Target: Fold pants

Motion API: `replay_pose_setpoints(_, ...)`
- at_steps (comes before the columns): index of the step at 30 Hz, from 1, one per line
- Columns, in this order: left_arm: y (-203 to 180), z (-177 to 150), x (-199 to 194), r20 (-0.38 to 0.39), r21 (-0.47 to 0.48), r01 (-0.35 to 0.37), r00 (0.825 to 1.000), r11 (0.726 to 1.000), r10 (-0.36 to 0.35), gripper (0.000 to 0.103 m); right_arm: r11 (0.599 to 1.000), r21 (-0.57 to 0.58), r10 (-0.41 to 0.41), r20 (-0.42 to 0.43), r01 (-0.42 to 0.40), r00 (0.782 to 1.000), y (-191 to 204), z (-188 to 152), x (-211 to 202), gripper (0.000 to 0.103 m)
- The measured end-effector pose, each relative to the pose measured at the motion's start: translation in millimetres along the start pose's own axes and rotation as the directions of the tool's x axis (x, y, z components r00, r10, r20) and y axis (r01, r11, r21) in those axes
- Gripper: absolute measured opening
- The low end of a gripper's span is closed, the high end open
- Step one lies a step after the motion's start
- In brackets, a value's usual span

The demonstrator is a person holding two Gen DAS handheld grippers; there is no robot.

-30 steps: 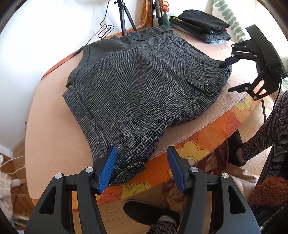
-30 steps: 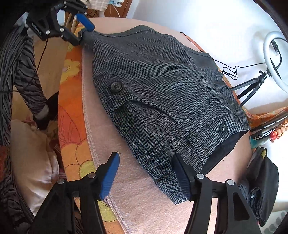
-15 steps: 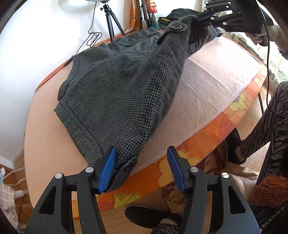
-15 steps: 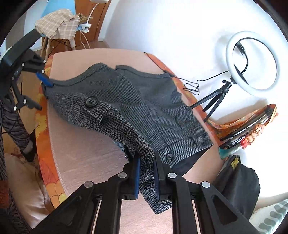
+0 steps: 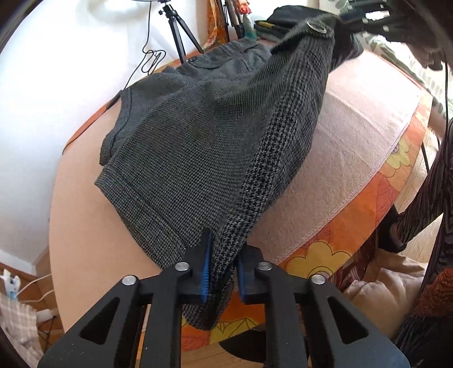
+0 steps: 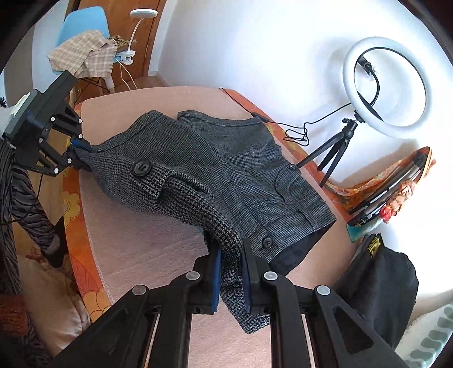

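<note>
Grey pants (image 5: 198,136) edge clamped between both hand-held grippers, lifted off table (image 5: 362,136).

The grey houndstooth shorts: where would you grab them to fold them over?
By the near side edge of the shorts, at its two ends: left gripper at the hem corner, right gripper at the waistband corner, coming from the table's front. That edge lifts as one taut line.

I see a white wall (image 6: 240,42), a ring light (image 6: 385,87) on its tripod at the tabletop's (image 6: 170,99) far edge, and a blue chair (image 6: 82,25) beyond.
</note>
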State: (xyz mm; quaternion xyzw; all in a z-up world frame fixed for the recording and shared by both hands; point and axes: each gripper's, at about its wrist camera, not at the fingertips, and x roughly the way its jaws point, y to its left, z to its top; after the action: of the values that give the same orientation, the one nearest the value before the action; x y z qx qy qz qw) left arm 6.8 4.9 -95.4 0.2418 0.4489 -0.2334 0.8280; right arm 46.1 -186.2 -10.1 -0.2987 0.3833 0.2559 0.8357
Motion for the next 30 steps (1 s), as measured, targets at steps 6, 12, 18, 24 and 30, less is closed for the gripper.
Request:
replay_pose_setpoints(6,27.7,6.8,-37.8,0.117,-0.022,-0.025,0.993,0.999,0.027,0.009,0.999,0.030,0.021,-0.001,-0.021,1.000,18.8,-29.4,-2.0,0.010)
replay_pose_setpoints(12,41.6,29.4,-54.3,0.175,0.026,-0.083,0.982,0.996,0.077,0.009,0.999,0.049,-0.010,0.030,0.008,0.999,15.8,-25.0,-11.5,0.010)
replay_pose_setpoints(18,64.9,60.4,-65.1,0.236,0.031,-0.105,0.967,0.994,0.095,0.008,0.997,0.039,-0.072,0.064,0.070,0.995,-4.1,-3.1,-29.1,0.010)
replay_pose_setpoints(24,94.9,96.5,-64.7,0.272,0.037,-0.142,0.954,0.989,0.126,0.008,0.993,0.021,-0.120,0.078,0.118,0.990,-22.9,25.6,-33.0,0.010)
replay_pose_setpoints(30,121.9,132.1,-52.3,0.282,0.036,-0.162,0.948,0.986,0.146,0.008,0.988,0.014,-0.154,0.063,0.154,0.986,-49.9,49.7,-14.6,0.010)
